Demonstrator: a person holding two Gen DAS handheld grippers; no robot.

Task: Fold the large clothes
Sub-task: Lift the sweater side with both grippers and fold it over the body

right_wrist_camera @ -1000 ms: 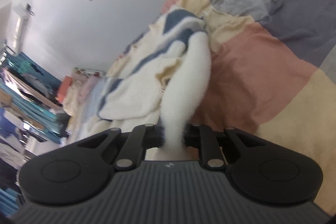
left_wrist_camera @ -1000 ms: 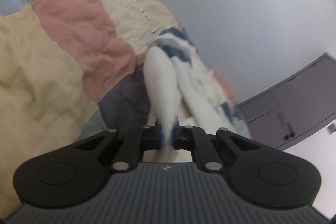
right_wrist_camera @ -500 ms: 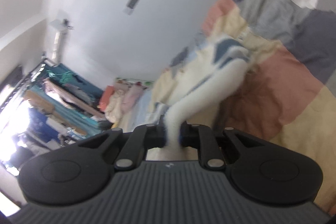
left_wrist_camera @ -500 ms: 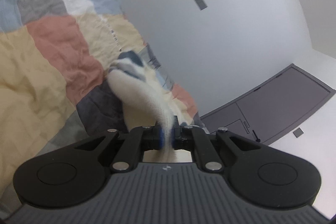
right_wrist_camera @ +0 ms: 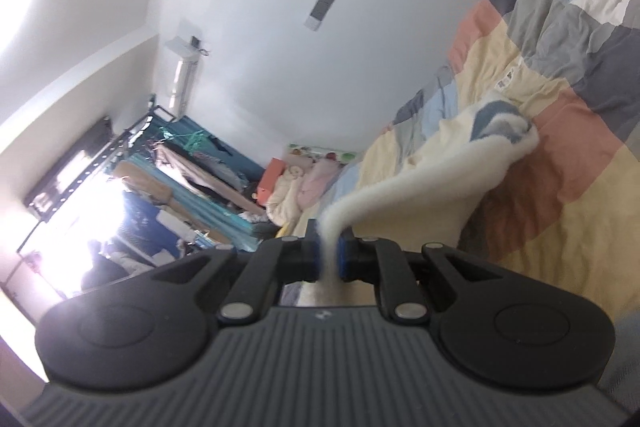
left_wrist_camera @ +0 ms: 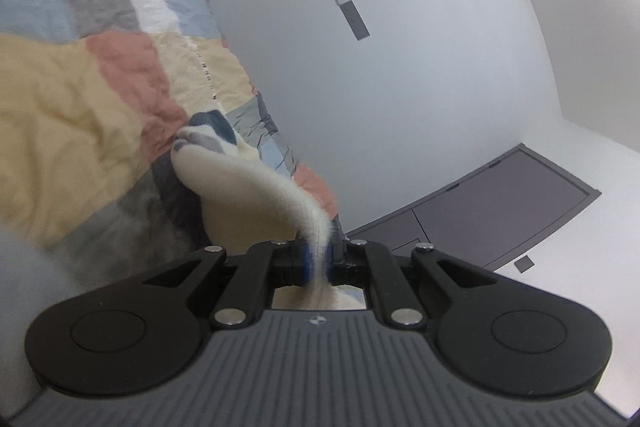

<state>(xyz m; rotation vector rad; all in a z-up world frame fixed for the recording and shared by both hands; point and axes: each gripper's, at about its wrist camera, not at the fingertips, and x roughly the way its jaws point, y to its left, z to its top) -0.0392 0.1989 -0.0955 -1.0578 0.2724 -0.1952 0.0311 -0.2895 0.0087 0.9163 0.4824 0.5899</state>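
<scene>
A fluffy cream garment with blue and grey patches [left_wrist_camera: 240, 175] lies partly on the patchwork bed and rises toward both grippers. My left gripper [left_wrist_camera: 318, 259] is shut on one edge of it, the cloth pinched between the blue pads. In the right wrist view the same garment [right_wrist_camera: 440, 183] hangs in a taut band off the quilt. My right gripper [right_wrist_camera: 329, 257] grips another edge of it, its jaws still closing tighter on the cloth. The garment's far end, with the blue patches, rests on the quilt; the part below both grippers is hidden.
The patchwork quilt [left_wrist_camera: 80, 87] covers the bed [right_wrist_camera: 560, 115] under the garment. A white wall with a small grey panel [left_wrist_camera: 352, 15] stands behind, and a dark grey door [left_wrist_camera: 500, 203] to the right. A clothes rack [right_wrist_camera: 180, 179] and a pile of soft things [right_wrist_camera: 296, 183] stand past the bed.
Both grippers have risen and drawn back with the garment held. The cloth has lifted off the quilt and stretched out, and more wall shows in both views.
</scene>
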